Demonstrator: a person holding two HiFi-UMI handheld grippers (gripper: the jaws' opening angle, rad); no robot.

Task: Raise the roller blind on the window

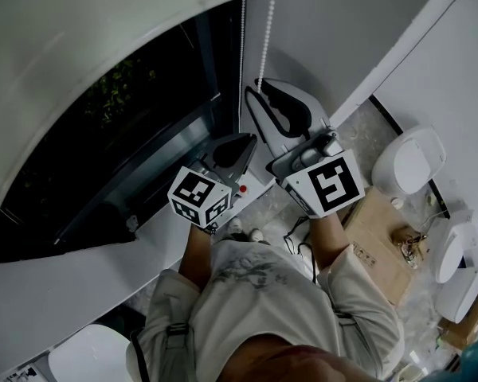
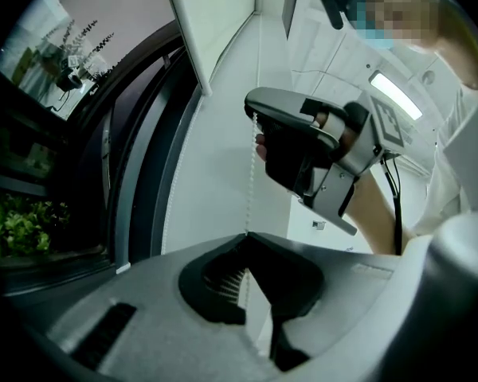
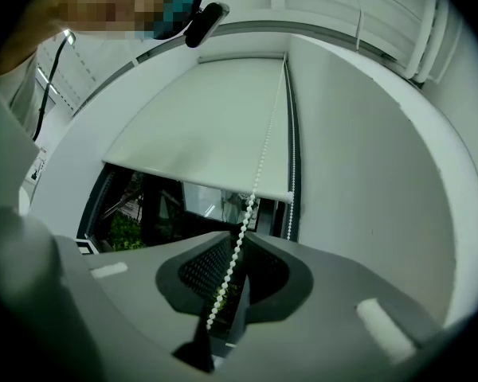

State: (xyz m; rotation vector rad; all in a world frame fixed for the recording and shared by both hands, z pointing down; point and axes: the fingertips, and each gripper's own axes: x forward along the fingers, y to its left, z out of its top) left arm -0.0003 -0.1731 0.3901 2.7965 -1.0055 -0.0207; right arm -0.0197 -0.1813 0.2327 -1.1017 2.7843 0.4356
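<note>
Fingers (image 2: 215, 281) of my left gripper (image 2: 244, 235) are clamping the white beaded chain (image 2: 249, 181). My right gripper (image 3: 240, 233) is hovering barely parted around it under the pale roller blind (image 3: 199, 126), so a loose pinch is risking slipped beads.

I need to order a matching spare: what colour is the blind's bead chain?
White. The bead chain shows best in the right gripper view.

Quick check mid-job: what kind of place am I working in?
Probably an indoor workroom or office: a window with a partly lowered roller blind and bead chain, plain white walls, a cardboard box on the floor.
</note>
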